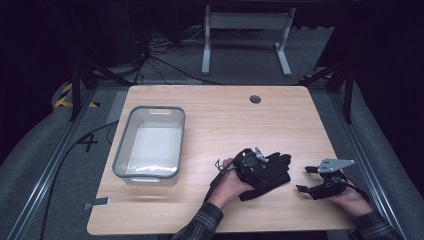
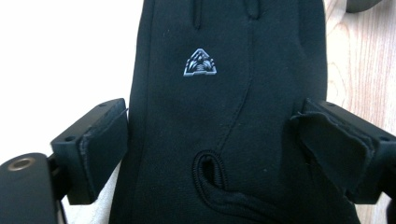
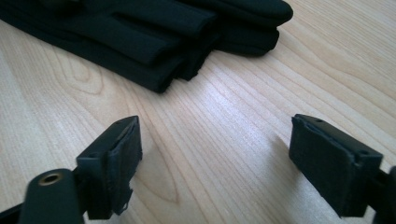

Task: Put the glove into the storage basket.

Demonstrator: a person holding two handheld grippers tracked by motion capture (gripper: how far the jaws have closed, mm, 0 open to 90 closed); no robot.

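Note:
A pair of black gloves (image 1: 274,176) lies stacked on the wooden table (image 1: 225,120), right of centre. My left gripper (image 1: 260,162) hovers over them, held from the near side by a hand. In the left gripper view its jaws stand wide on either side of the top glove (image 2: 224,93), which bears a small grey logo (image 2: 201,63); the pads do not squeeze it, and the left gripper (image 2: 212,149) is open. To the right of the gloves my right gripper (image 1: 306,179) stands open above bare wood. The right gripper (image 3: 215,163) has nothing between its jaws, and the gloves' fingers (image 3: 154,37) lie just ahead.
A grey plastic bin (image 1: 122,142) stands on the left half of the table. A round cable hole (image 1: 255,99) sits near the far edge. Beyond the table are a white metal frame (image 1: 245,22) and floor cables.

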